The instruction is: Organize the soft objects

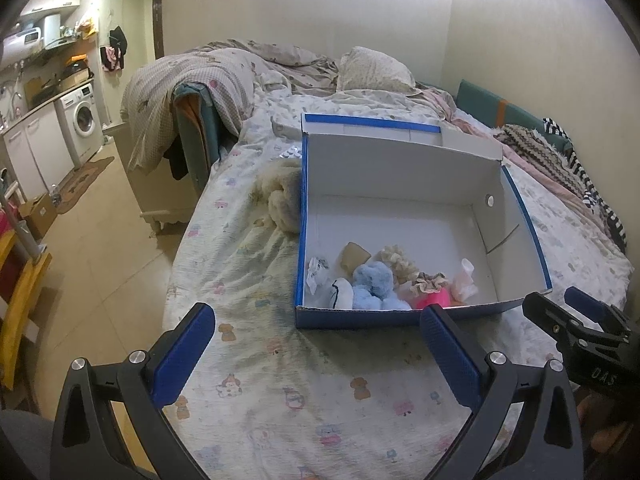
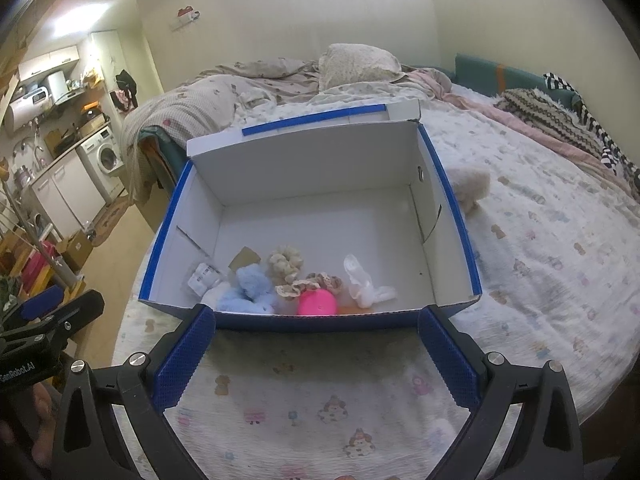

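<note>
A blue cardboard box point(image 1: 532, 240) with a white inside stands open on the bed; it also shows in the right wrist view point(image 2: 452, 184). Near its front wall lie several soft items: a light blue plush point(image 1: 372, 284) point(image 2: 250, 286), a cream scrunchie point(image 1: 400, 260) point(image 2: 284, 264), a pink ball point(image 2: 317, 303) and a white piece point(image 2: 364, 284). A cream fluffy item point(image 1: 280, 196) point(image 2: 470, 186) lies on the bed outside the box. My left gripper point(image 1: 316, 356) is open and empty in front of the box. My right gripper point(image 2: 316, 356) is open and empty at the box's front wall.
The bed sheet point(image 1: 280, 380) is patterned. A crumpled duvet point(image 1: 224, 76) and pillow point(image 1: 372, 68) lie at the far end. Striped clothes point(image 1: 560, 156) lie along the right. The floor point(image 1: 100, 240) and a washing machine point(image 1: 80, 120) are to the left.
</note>
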Demonstrator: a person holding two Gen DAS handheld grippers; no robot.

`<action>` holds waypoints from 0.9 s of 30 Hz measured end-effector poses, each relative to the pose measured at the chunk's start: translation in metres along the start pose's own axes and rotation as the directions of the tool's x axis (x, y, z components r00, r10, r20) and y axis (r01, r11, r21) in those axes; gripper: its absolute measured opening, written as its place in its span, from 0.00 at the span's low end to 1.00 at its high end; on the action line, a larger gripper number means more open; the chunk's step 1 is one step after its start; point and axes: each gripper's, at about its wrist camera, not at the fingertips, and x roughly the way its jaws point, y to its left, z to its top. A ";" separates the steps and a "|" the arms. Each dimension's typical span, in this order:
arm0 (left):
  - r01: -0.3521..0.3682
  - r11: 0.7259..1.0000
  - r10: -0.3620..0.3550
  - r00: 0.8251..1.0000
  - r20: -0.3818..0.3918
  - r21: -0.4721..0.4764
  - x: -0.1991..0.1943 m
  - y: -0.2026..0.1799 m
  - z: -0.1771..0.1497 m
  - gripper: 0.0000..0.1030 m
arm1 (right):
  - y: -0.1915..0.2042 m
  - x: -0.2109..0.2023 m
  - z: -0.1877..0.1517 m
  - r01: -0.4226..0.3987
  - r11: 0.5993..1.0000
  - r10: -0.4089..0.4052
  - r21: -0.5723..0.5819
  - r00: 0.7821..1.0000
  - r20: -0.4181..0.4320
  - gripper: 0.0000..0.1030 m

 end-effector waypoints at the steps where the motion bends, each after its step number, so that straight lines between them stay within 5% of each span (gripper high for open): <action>1: 0.000 1.000 0.000 1.000 0.000 0.002 0.000 0.000 0.000 0.99 | -0.001 0.000 0.000 0.000 1.000 0.000 0.001 1.000 0.001 1.00; 27: 0.019 1.000 -0.018 1.000 -0.010 0.012 0.003 -0.002 -0.003 0.99 | 0.000 -0.003 0.002 0.000 1.000 0.000 -0.003 1.000 0.006 1.00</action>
